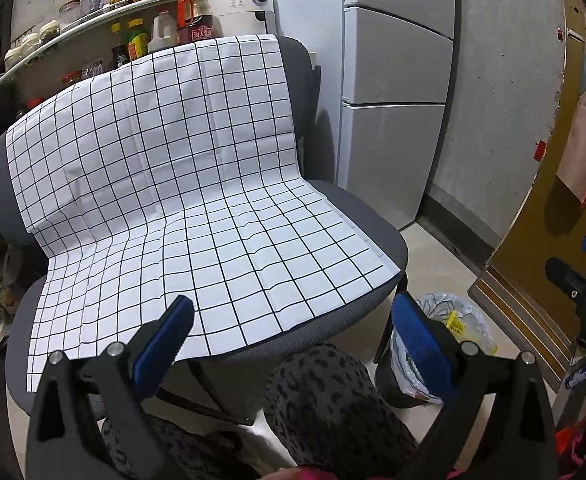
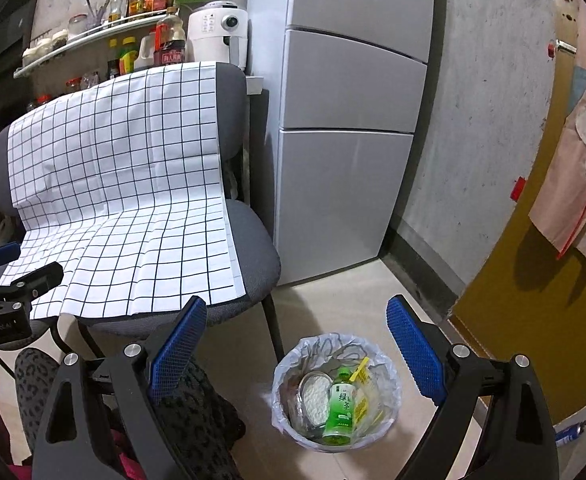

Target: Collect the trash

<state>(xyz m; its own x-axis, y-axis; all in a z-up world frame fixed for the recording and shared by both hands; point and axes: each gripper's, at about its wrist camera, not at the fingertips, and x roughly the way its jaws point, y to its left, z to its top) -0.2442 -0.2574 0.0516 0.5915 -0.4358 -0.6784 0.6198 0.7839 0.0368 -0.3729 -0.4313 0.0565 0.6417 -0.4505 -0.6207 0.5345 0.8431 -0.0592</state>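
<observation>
Both sets of jaws are spread wide, nothing in them: left gripper (image 1: 293,330) hovers over the chair's (image 1: 357,216) one checkered sheet (image 1: 181,184), right gripper (image 2: 297,330) angles down above the one lined bin (image 2: 335,390) on the floor, holding one green tea bottle (image 2: 340,408), a round tin (image 2: 313,398) and yellow wrappers (image 2: 361,392).

Trash bin (image 2: 335,394), lower centre of right wrist view: round, lined with translucent bag, standing upright on floor; contains green tea bottle (image 2: 340,410) leaning upright, round white-topped container (image 2: 315,398), yellow wrapper (image 2: 361,394).
</observation>
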